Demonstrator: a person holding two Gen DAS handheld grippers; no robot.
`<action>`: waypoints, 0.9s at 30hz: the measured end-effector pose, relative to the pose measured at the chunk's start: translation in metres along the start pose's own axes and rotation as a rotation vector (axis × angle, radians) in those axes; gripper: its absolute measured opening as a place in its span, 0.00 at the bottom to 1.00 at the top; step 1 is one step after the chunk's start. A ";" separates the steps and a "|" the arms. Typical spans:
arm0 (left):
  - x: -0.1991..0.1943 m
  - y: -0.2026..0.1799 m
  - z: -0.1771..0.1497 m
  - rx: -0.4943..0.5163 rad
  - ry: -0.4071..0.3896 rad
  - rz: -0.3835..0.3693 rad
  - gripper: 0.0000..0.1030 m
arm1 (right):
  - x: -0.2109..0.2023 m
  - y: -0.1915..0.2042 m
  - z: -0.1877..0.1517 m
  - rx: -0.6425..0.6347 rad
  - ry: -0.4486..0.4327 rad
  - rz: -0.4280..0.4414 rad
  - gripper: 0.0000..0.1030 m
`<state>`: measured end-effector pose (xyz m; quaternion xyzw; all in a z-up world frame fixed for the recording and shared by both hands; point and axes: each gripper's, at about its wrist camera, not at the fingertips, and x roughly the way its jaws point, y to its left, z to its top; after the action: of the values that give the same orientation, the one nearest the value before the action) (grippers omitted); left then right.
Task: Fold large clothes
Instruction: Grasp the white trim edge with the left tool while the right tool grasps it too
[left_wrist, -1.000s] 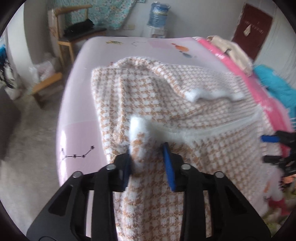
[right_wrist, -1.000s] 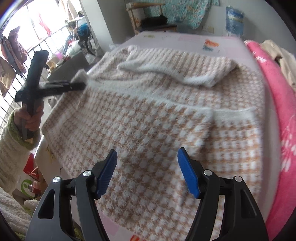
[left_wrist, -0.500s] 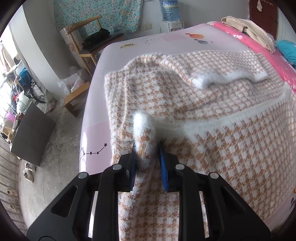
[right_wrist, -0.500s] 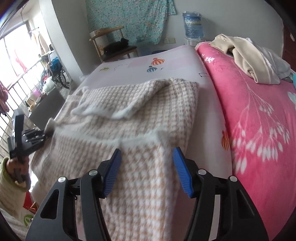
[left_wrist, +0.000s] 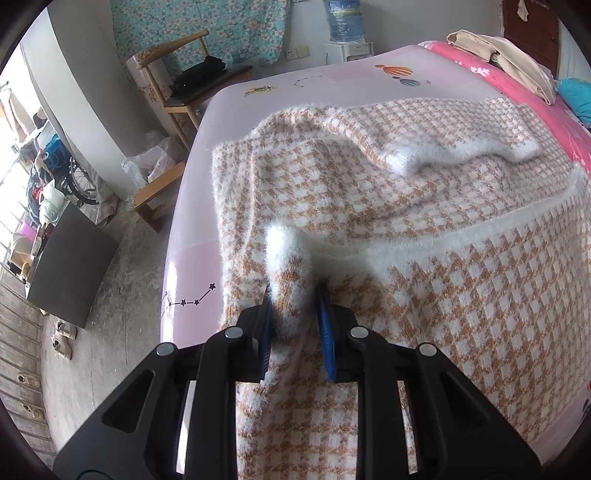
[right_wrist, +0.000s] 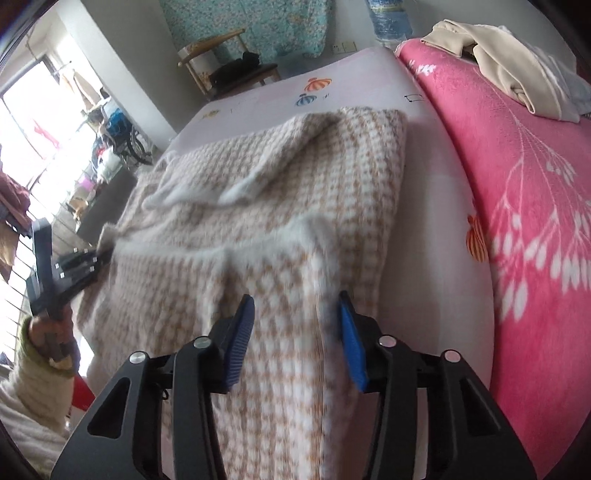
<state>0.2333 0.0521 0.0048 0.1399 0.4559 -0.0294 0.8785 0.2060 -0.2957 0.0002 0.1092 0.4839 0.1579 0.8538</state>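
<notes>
A fuzzy orange-and-white checked sweater (left_wrist: 424, 206) with white trim lies spread on the pale pink bed (left_wrist: 280, 92). One sleeve is folded across its upper part, ending in a white cuff (left_wrist: 417, 155). My left gripper (left_wrist: 294, 295) is shut on a raised bunch of the white hem at the sweater's left edge. It also shows in the right wrist view as the left gripper (right_wrist: 101, 256), held by a hand in a cream sleeve. My right gripper (right_wrist: 296, 298) hovers over the sweater (right_wrist: 280, 206) near its right edge. Its jaws are closing with fabric between them, and the pads are still apart.
A bright pink floral blanket (right_wrist: 524, 192) covers the bed's right side, with a heap of beige clothes (right_wrist: 491, 55) on it. Beyond the bed stand a wooden chair (left_wrist: 184, 81) and a water bottle (left_wrist: 345, 18). A dark board (left_wrist: 70, 266) leans on the floor at left.
The right gripper moved across the sweater toward its right edge and its jaws narrowed. The left gripper closed tighter on the white hem, and its view swung left and steadied.
</notes>
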 end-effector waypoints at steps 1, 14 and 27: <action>0.000 -0.001 0.000 0.001 0.001 0.004 0.20 | -0.002 0.001 -0.002 -0.007 -0.001 0.002 0.37; 0.000 -0.003 0.002 0.006 0.007 0.019 0.20 | 0.008 0.008 0.006 -0.073 0.005 -0.097 0.28; 0.000 -0.004 0.003 0.006 0.008 0.019 0.20 | 0.014 0.022 0.004 -0.163 0.011 -0.220 0.27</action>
<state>0.2350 0.0477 0.0054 0.1472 0.4580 -0.0218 0.8764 0.2128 -0.2698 -0.0010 -0.0149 0.4832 0.1027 0.8693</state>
